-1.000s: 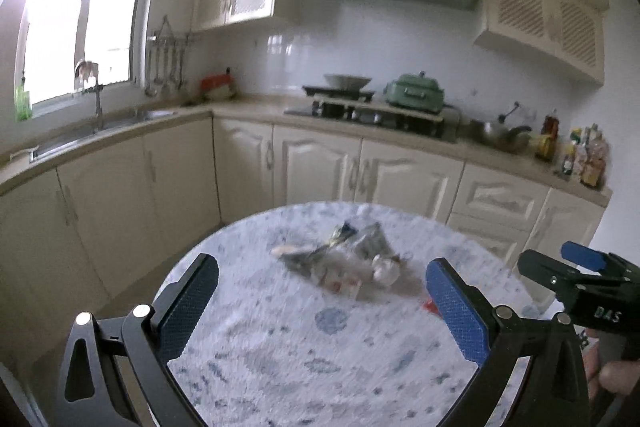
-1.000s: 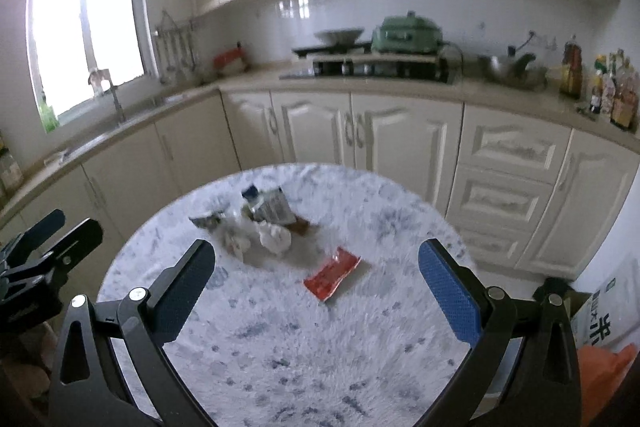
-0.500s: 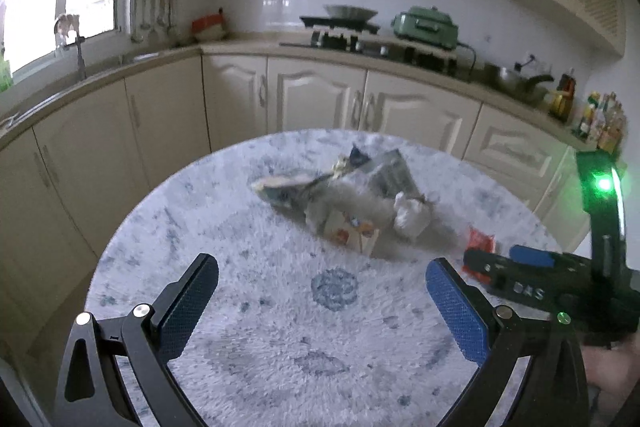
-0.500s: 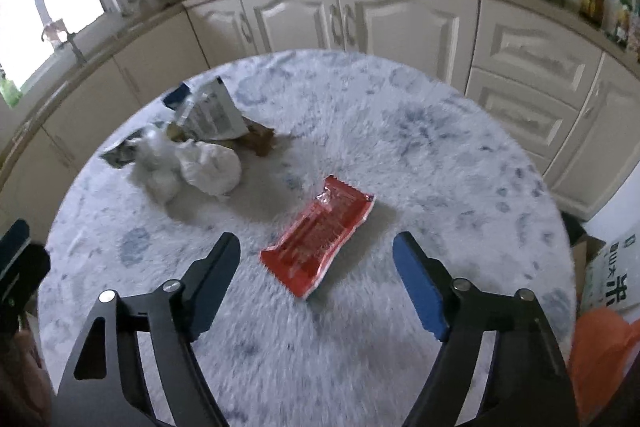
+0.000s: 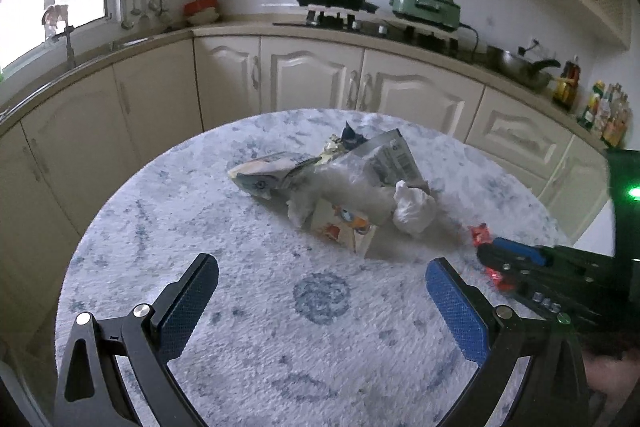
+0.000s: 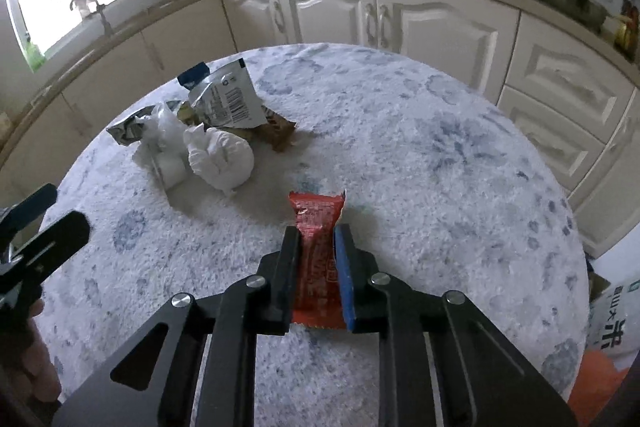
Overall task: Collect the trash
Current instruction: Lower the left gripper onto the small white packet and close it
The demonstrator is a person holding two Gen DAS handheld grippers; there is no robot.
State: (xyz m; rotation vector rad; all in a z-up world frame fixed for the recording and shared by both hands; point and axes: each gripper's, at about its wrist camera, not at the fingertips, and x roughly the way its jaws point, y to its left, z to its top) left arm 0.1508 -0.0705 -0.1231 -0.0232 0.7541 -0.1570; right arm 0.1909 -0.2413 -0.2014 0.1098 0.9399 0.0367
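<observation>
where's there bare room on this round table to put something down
Free: the far right half of the table, toward the cabinets, and the near strip before the left gripper. Crowded: the trash pile at left centre, and the middle, where the right gripper grips the red wrapper.

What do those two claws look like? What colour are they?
Both are black metal frames with silver screws. The left claw has two flat fingers lined with bumpy blue pads. The right claw looks the same, and a small green light glows on its body.
</observation>
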